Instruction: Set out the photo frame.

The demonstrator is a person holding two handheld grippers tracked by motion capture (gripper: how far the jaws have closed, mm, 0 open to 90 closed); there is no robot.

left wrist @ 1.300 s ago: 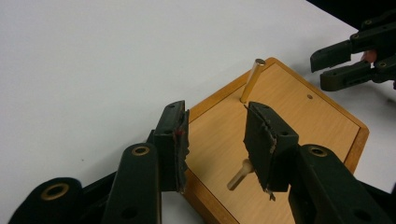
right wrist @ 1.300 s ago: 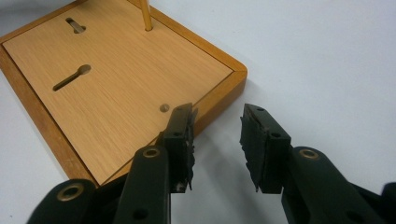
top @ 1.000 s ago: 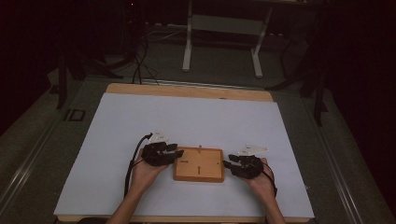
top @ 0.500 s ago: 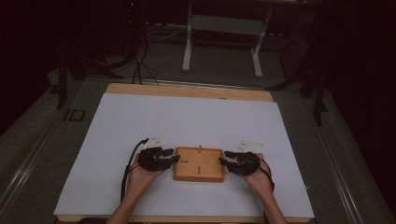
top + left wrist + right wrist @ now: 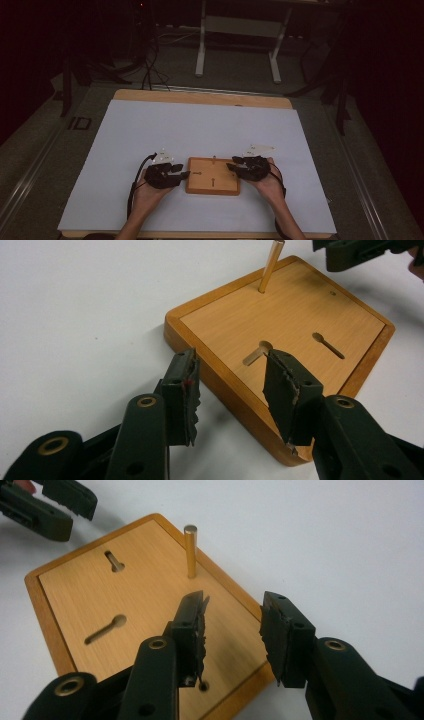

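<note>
Wooden board (image 5: 212, 176) sits near-centre on the white table (image 5: 200, 130) — one brass peg (image 5: 190, 550) upright in it. Left gripper (image 5: 230, 385) and right gripper (image 5: 232, 630) straddle its edges, jaws parted, gripping nothing — dark room beyond.

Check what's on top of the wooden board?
The wooden board carries one upright brass peg near an edge, two keyhole slots and a small hole. The right gripper fingers hide part of it.
</note>
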